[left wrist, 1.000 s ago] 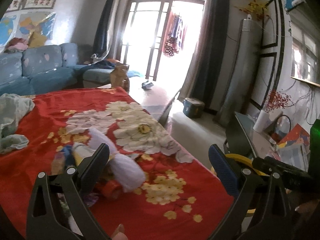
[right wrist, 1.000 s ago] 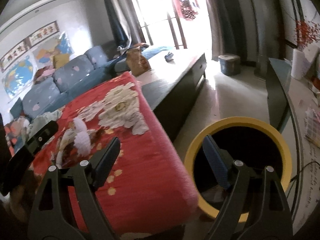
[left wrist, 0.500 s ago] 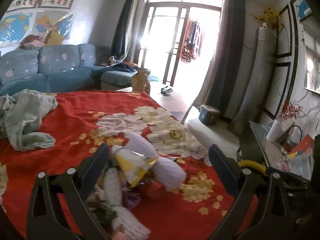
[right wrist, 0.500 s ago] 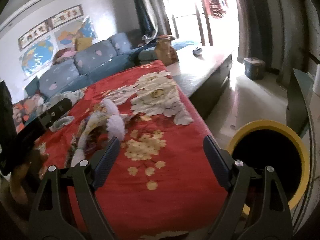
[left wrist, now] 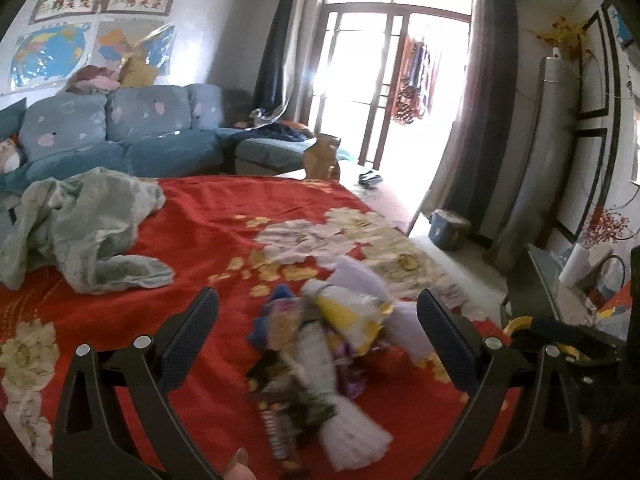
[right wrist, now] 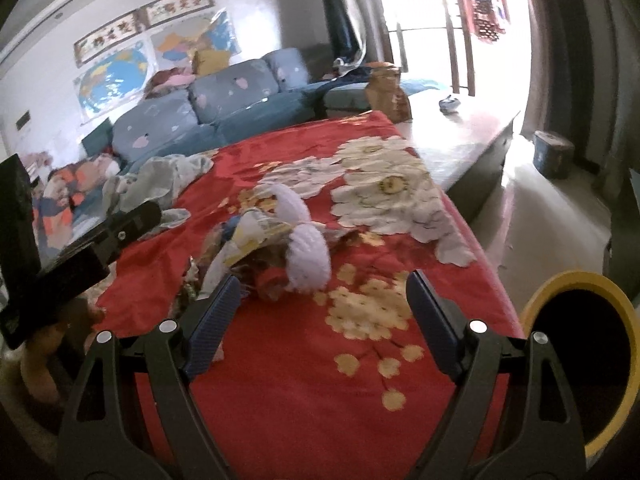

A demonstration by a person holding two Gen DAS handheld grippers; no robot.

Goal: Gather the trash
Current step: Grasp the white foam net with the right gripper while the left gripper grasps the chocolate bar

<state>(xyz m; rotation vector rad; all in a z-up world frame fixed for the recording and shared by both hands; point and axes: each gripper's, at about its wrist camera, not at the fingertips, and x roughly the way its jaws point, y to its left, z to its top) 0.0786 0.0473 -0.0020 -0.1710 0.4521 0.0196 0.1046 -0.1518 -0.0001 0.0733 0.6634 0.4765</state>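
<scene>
The left gripper (left wrist: 318,334) has its jaws spread wide apart and holds nothing. The trash pile (left wrist: 320,356) lies between and just beyond its fingers in the left wrist view: crumpled wrappers, white and pale purple wads, and a dark packet, blurred in places. The pile rests on the red flowered cloth (left wrist: 224,232) that covers the table, near the right edge of the table and toward its near end.

The right gripper (right wrist: 324,316) also has its jaws apart and empty. It hovers above the near end of the cloth (right wrist: 304,380), with the trash pile (right wrist: 280,248) beyond its fingertips. The yellow-rimmed bin (right wrist: 616,312) stands on the floor beside the near right corner of the table.

A crumpled green garment (left wrist: 80,224) lies at the left edge of the cloth, well apart from the pile. A blue sofa (left wrist: 120,136) stands behind the table.
</scene>
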